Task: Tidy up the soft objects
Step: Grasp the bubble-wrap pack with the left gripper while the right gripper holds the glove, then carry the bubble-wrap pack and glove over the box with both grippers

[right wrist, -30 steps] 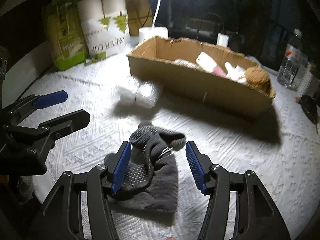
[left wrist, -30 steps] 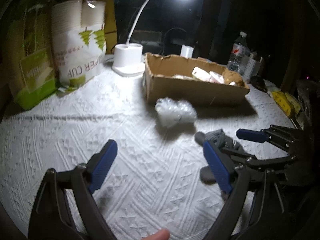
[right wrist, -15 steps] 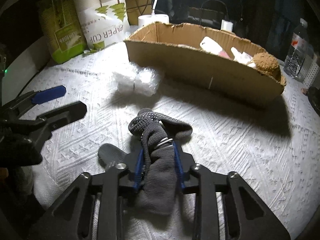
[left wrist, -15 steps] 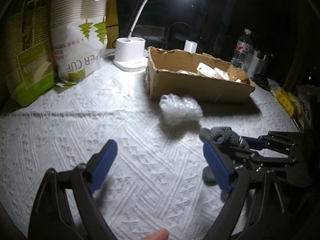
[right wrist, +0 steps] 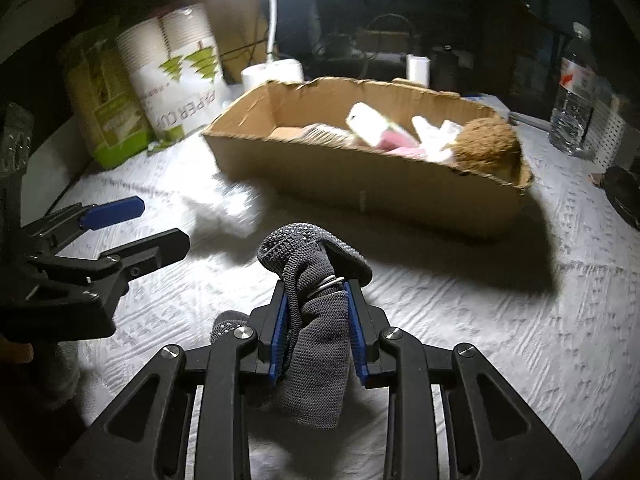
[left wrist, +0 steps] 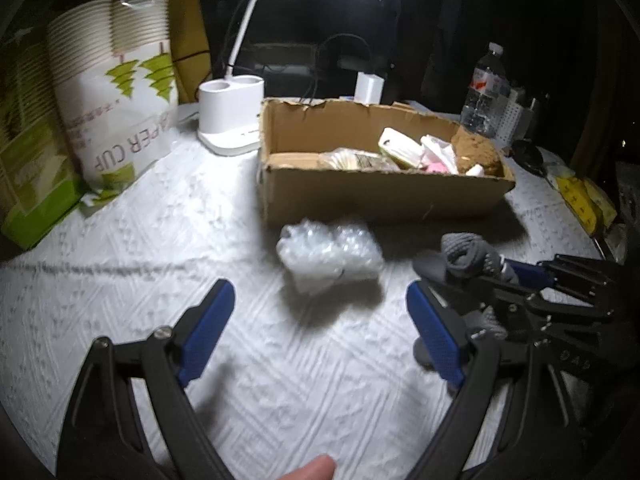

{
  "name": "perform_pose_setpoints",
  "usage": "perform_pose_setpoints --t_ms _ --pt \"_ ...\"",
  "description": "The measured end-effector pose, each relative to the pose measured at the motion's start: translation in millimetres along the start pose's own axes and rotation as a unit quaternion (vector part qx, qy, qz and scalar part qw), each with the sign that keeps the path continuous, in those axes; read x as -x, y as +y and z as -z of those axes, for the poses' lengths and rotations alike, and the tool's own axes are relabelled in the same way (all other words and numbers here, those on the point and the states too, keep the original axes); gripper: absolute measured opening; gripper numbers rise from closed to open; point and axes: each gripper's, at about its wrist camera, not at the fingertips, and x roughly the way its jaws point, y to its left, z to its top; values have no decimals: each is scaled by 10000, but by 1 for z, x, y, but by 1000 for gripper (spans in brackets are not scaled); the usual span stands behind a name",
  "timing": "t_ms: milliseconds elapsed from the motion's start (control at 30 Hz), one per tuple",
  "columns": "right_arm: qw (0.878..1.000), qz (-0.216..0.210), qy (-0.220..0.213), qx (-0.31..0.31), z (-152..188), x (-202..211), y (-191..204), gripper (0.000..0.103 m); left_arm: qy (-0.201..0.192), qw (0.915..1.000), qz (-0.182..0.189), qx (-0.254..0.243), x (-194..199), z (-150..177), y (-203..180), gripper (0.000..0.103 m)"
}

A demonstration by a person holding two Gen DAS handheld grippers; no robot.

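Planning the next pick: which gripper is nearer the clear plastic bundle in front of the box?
Left. The left gripper, open, faces the plastic bundle just ahead; the right gripper sits off to its right, clamping the grey knit gloves.

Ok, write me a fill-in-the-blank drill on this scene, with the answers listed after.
1. The right gripper is shut on a grey knitted ____.
2. The left gripper has its blue fingers spread ____, holding nothing.
3. The brown plush toy lies inside the ____ box.
4. The clear plastic bundle lies on the white table cover, in front of the ____.

Answers: glove; open; cardboard; box
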Motion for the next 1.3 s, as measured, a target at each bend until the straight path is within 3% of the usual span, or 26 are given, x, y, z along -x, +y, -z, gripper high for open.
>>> perform_pose_setpoints --t_ms 500,533,567,600,633,767,1300 --pt "9993 11 -168 -345 -11 3 -45 29 523 9985 6 -179 -58 -22 -14 87" --pt "9992 15 -186 -351 -11 4 -46 29 529 9984 38 -179 -58 -22 -14 85" --pt "9992 20 -199 -351 -12 5 -46 29 546 9983 79 -168 -59 -22 -14 72" --pt "9992 23 -212 -351 -12 6 -46 29 583 9981 95 -155 -60 -21 -13 67" --pt "9991 25 -226 -351 -12 7 -46 29 574 9982 126 -143 -60 -21 -12 67" --pt "9991 37 -295 -308 -13 14 -43 29 461 9986 163 -207 -51 -21 -14 60" --pt "9979 94 -639 -47 -28 46 -24 29 -145 9994 147 -272 11 -31 -12 60"
